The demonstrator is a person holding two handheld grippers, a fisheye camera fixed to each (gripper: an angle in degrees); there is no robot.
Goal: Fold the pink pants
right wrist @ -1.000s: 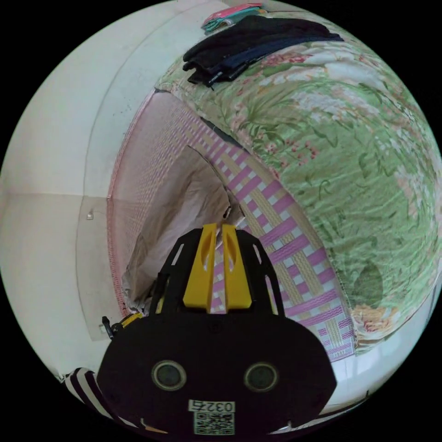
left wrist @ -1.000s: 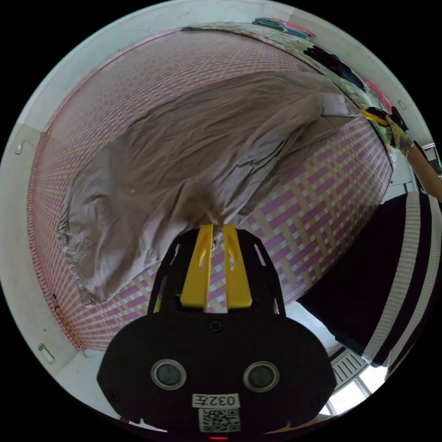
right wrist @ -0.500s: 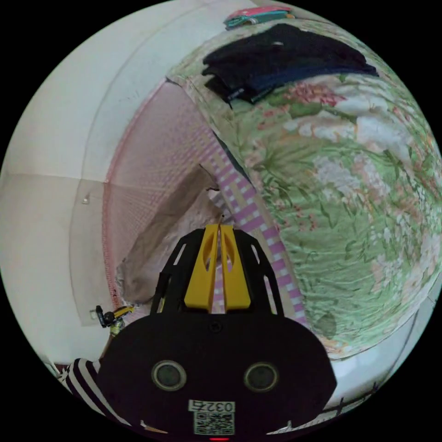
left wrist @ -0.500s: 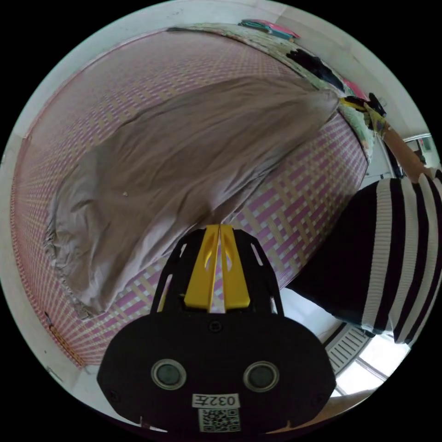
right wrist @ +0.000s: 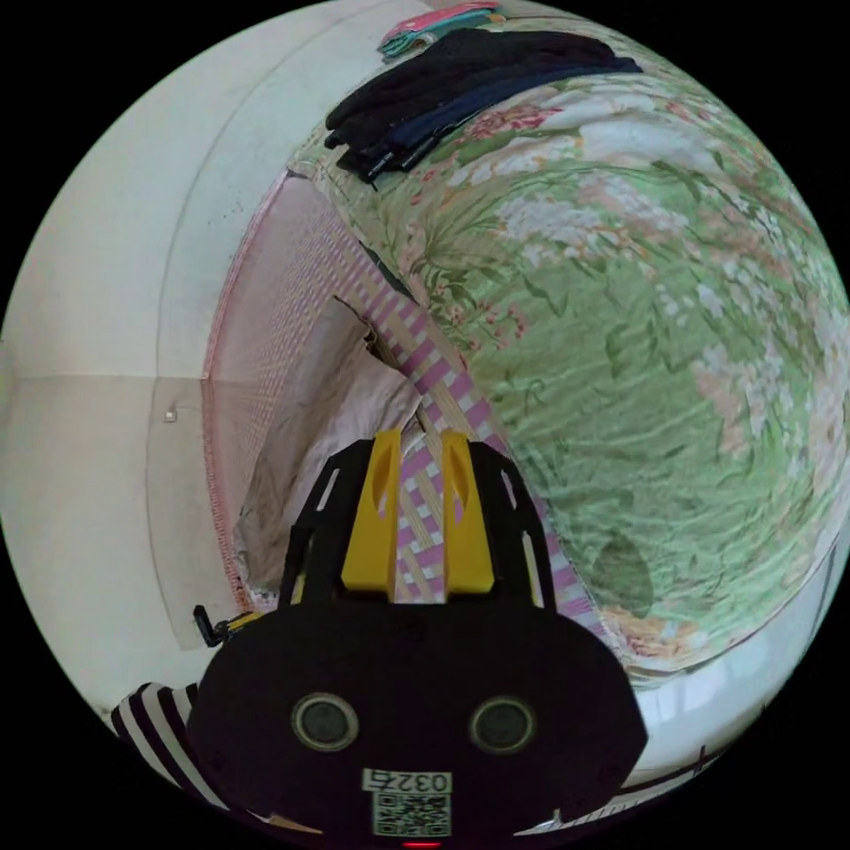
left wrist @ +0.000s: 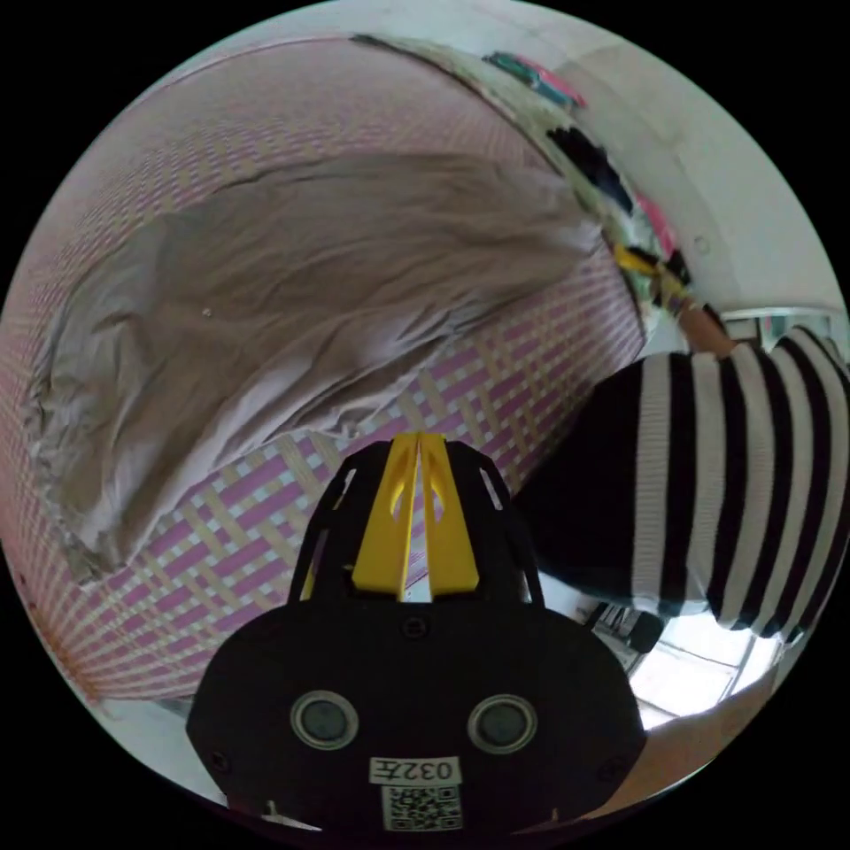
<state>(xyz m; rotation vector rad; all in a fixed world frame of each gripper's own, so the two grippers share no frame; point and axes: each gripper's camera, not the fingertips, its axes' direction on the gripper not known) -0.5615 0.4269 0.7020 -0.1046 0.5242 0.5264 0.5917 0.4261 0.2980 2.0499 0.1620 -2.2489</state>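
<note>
My left tool (left wrist: 416,443) has its yellow jaws pressed together with nothing between them, hovering over the woven pink-and-straw mat (left wrist: 496,372) just off the near edge of the pink pants (left wrist: 292,292). In the left gripper view the pants lie spread on the mat from about 9 o'clock across to 2 o'clock, wrinkled, with a gathered end at 9 o'clock. My right tool (right wrist: 416,443) stands with a narrow gap between its jaws, empty, the mat showing through; the far end of the pants (right wrist: 328,416) sits just beside its tips at 11 o'clock. The flowered green quilt (right wrist: 637,336) rises at 2 o'clock with a stack of dark clothes (right wrist: 469,80) on top at 12 o'clock. A striped sleeve (left wrist: 708,478) crosses at 3 o'clock in the left gripper view.

I judge the cloth is laid out and the fold itself not yet made. To do it well, I would open both tools wider, take one end at its two corners, pinching through every layer, then lift both together at even height and carry that end over to the other, keeping the fabric taut so the wrinkles pull flat rather than get trapped.
</note>
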